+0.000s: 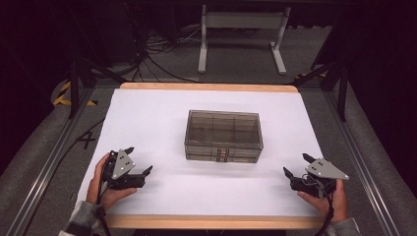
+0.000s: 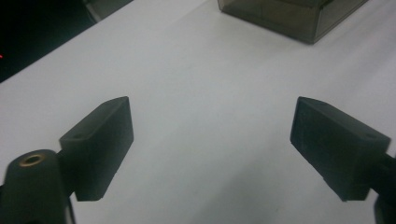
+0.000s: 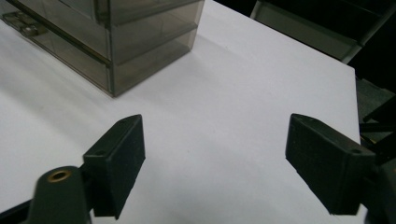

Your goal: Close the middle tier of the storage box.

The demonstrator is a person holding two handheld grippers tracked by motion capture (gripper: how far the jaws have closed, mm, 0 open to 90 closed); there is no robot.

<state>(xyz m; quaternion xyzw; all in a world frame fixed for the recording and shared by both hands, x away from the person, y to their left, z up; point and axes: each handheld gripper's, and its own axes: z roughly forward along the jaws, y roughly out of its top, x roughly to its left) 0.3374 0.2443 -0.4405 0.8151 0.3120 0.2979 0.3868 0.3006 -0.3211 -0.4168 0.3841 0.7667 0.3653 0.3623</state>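
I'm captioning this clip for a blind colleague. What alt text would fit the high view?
A closed, smoky clear plastic box with inner compartments sits mid-table on a white sheet. A person's hands hold the left gripper and right gripper on the sheet near the table's front corners, jaws open and empty, apart from the box.

high view overhead, gripper views low, sharing box
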